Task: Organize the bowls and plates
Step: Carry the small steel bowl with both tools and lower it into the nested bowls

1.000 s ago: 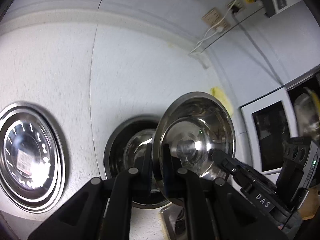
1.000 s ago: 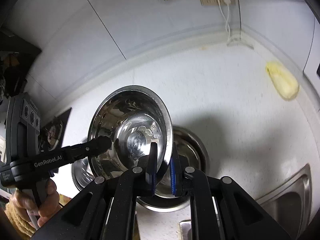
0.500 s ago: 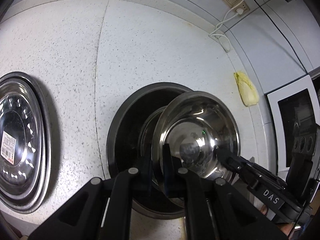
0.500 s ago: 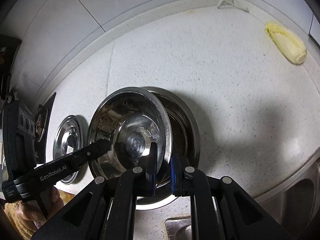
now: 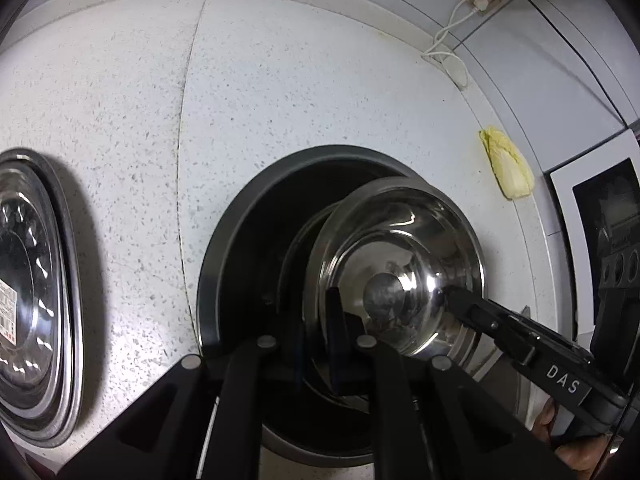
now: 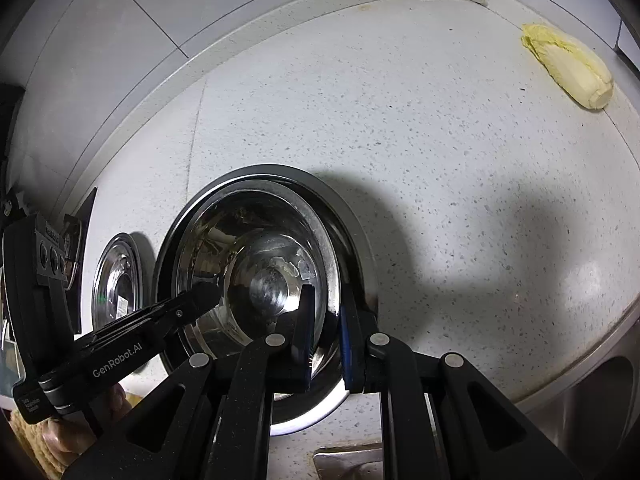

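Both the left gripper [image 5: 316,320] and the right gripper [image 6: 326,320] pinch opposite rim edges of one steel bowl [image 5: 400,264], tilted inside the wider dark-rimmed bowl [image 5: 240,216] on the speckled bench [image 5: 280,92], near stacked plates [image 5: 32,296].

A speckled white countertop [image 5: 320,92] carries stacked steel plates [image 5: 28,300] at left, a large dark-rimmed basin [image 5: 224,248] at centre, a cabbage [image 5: 508,168] far right.

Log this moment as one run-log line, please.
steel bowl over larger bowl | left claw: shut on rim | right claw: shut on opposite rim | release pending
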`<state>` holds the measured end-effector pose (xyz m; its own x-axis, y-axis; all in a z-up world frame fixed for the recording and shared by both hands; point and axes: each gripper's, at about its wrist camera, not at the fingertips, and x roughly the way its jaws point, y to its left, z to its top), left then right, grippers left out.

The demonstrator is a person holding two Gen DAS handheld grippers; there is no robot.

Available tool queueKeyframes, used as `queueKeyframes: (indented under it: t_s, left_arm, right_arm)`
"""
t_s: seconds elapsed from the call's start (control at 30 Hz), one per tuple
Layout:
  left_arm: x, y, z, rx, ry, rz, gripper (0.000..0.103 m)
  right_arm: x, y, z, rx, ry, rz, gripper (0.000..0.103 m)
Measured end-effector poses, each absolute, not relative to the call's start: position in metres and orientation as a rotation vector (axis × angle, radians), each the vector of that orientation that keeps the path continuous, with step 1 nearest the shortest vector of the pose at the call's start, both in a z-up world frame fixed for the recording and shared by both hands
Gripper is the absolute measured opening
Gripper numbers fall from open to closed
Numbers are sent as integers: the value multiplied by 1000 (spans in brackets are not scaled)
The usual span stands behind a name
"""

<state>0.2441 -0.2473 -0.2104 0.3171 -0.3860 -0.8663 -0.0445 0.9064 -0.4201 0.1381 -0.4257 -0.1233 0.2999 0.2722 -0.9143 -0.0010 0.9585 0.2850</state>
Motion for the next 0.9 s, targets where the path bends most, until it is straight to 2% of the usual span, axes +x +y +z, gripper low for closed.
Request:
queueKeyframes:
  t_s: [0.9]
  left_arm:
    - [238, -255, -208, -335, 1211, -208, 10]
  right_arm:
    - [128, -427, -115, 254, 1223, 169, 10]
